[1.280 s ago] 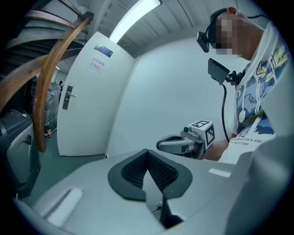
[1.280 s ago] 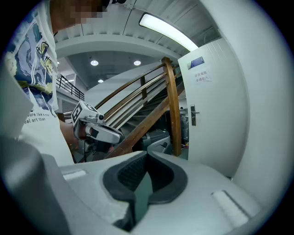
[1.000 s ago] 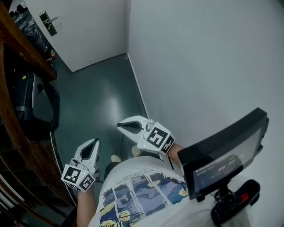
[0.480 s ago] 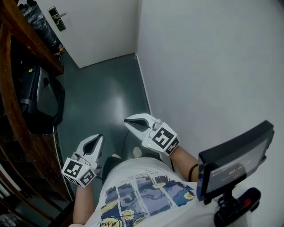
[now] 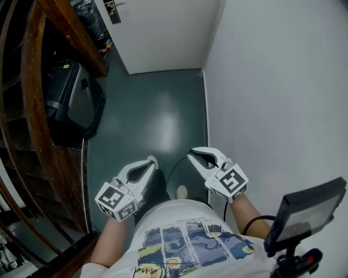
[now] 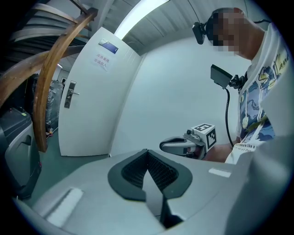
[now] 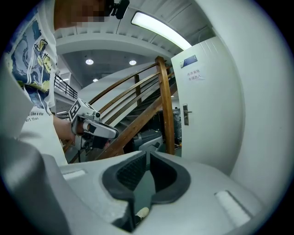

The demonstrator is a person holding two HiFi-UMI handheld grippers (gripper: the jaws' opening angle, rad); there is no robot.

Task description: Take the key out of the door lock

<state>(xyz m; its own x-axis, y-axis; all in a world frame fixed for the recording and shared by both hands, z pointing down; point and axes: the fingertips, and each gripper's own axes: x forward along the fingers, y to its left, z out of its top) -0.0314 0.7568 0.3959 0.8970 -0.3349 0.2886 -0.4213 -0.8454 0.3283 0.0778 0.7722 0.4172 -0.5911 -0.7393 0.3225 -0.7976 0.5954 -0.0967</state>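
Observation:
The white door (image 5: pixel 163 32) stands shut at the far end of the corridor. Its lock plate and lever handle (image 5: pixel 114 10) sit at the top edge of the head view. The same handle (image 6: pixel 70 94) shows small in the left gripper view, and the handle (image 7: pixel 185 114) also appears in the right gripper view. No key can be made out at this distance. My left gripper (image 5: pixel 150 162) is shut and empty, held low in front of the person's body. My right gripper (image 5: pixel 191 154) is beside it, its jaws opening by a narrow slit with nothing between them. Both are far from the door.
A curved wooden stair railing (image 5: pixel 38 81) and a black machine (image 5: pixel 73 103) line the left side. A white wall (image 5: pixel 272 81) runs along the right. A small screen on a stand (image 5: pixel 307 214) is at the lower right. The teal floor (image 5: pixel 157 114) leads to the door.
The head view has swung so the door and lock plate sit further right in the picture. Both grippers have shifted right and now lie closer together.

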